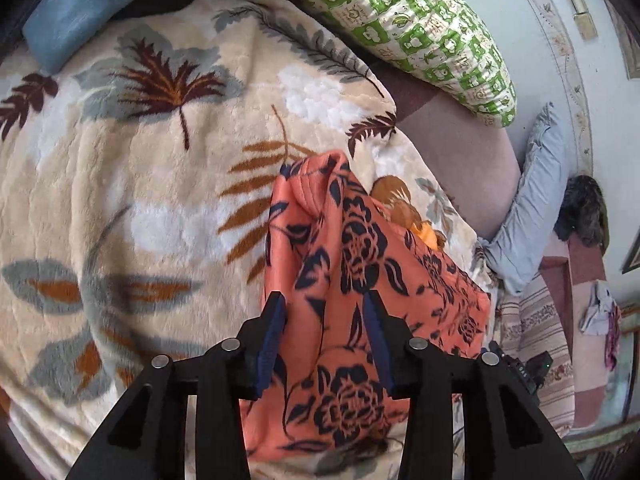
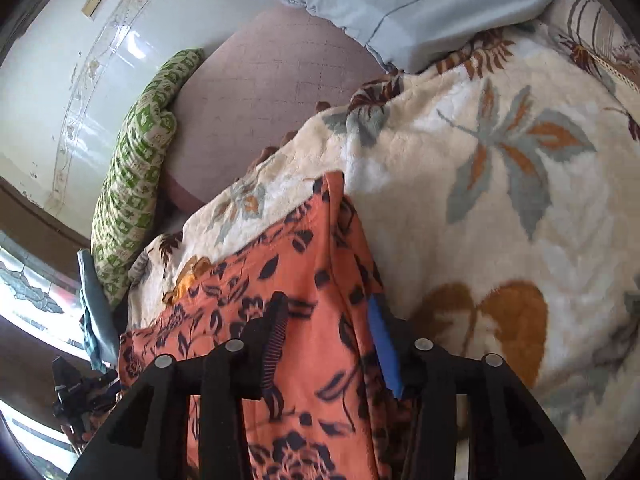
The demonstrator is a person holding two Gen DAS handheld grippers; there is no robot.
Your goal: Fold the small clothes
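Both the left gripper (image 1: 325, 316) and the right gripper (image 2: 328, 320) stand spread over the orange flowered garment (image 1: 360, 280) lying bunched on the leaf-patterned blanket (image 1: 160, 184), apparently between folds, so the next move calls for pinching an edge again.

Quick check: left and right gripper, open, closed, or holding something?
Left gripper: open, orange floral garment lying between its jaws, not pinched.
Right gripper: open, same garment beneath it.
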